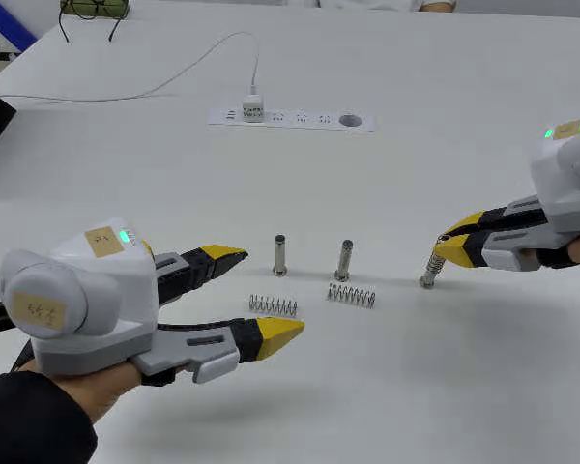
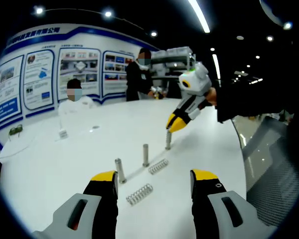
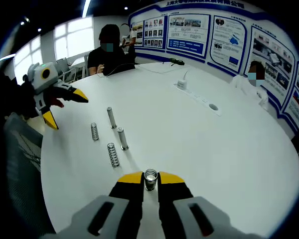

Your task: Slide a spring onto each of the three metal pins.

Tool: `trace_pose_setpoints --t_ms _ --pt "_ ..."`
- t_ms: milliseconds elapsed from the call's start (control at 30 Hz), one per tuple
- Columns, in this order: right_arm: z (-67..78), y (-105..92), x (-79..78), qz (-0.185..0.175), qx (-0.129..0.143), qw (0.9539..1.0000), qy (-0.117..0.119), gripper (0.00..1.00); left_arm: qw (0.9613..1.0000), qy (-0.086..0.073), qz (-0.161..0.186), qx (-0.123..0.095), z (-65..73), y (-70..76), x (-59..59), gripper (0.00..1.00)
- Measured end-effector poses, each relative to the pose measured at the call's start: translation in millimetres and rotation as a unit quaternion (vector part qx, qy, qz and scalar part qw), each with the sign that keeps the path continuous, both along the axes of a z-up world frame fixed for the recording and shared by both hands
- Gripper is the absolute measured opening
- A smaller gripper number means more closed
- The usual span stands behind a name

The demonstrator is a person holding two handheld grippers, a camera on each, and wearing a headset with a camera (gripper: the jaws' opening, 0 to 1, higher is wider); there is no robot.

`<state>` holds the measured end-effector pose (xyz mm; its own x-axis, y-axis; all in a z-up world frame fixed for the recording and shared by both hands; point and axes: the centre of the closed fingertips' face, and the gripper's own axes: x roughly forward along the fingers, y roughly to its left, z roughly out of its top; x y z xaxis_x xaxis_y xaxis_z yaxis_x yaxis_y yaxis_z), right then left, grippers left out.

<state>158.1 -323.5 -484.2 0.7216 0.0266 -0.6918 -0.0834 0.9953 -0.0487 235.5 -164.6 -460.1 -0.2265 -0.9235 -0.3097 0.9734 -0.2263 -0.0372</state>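
At the lower left of the head view the left gripper (image 1: pixel 271 291) is held in a hand (image 1: pixel 97 387) just above the white table (image 1: pixel 416 396), its yellow-tipped jaws spread wide and holding nothing. Between and just beyond those tips the first spring (image 1: pixel 273 305) lies flat on the table. In the left gripper view it lies in front of the open jaws. Just behind it the first pin (image 1: pixel 279 254) stands upright and bare. To the right the second spring (image 1: pixel 351 295) lies flat, close in front of the second pin (image 1: pixel 343 260), which is upright and also bare. Farther back a white power strip (image 1: pixel 290 119) lies on the table with a charger (image 1: pixel 253 104) plugged in and a cable (image 1: pixel 174 77) trailing off to the left. Farther right the third pin (image 1: pixel 429 275) leans slightly, with the third spring (image 3: pixel 150 176) around its upper part. The right gripper (image 1: pixel 447 245) reaches in from the right edge, and its jaws are closed on that spring, pinching the coil between the yellow tips in the right gripper view.
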Motion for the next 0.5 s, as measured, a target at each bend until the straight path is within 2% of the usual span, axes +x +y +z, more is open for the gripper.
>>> trace_pose_setpoints --t_ms 500 --pt "-17.9 -1.1 -0.1 -0.006 -0.003 0.9999 0.014 0.12 1.0 0.0 0.001 0.001 -0.4 1.2 1.2 0.59"
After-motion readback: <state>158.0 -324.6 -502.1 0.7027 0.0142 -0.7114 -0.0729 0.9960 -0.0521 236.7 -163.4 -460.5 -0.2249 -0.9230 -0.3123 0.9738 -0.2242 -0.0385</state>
